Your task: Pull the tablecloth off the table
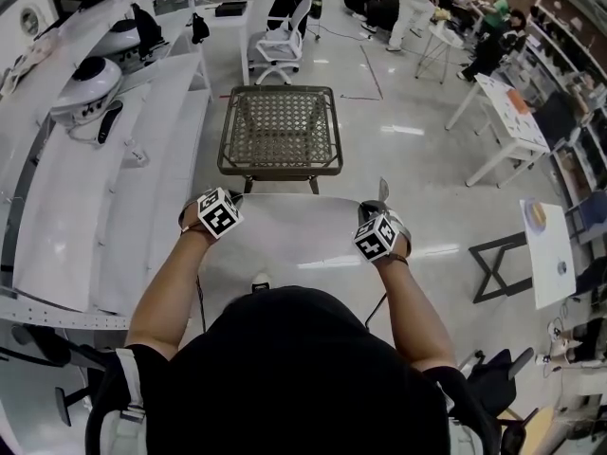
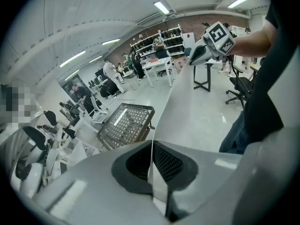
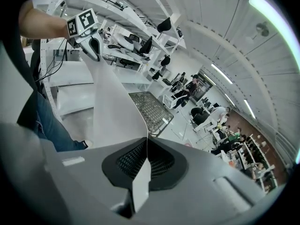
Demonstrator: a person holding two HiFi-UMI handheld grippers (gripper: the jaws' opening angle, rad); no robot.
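Your left gripper (image 1: 217, 208) is clamped on the tablecloth (image 1: 294, 240). In the left gripper view the two dark ribbed pads (image 2: 168, 162) are pressed together with a thin white edge of the cloth pinched between them. Your right gripper (image 1: 380, 224) has the same grip. Its own view shows the jaws closed on a fold of the cloth, and a narrow strip of it runs back toward the camera.

The tablecloth is off the table (image 1: 280, 170). It hangs stretched between your two grippers as a pale, smooth sheet in front of your body, on the near side of the table. In each gripper view its top edge runs in a taut line across to the other gripper's marker cube. The lower part of the cloth drops out of sight behind your head and shoulders in the head view, so you cannot tell how far down it reaches.

The table stands just beyond the cloth. Its woven lattice top is bare inside a dark olive frame, and the glossy floor shows through the mesh. Both of your forearms reach forward at about the same height, one on each side of the sheet.

A white office chair (image 1: 281, 45) stands well beyond the table. Long white benches (image 1: 142, 159) run along your left.
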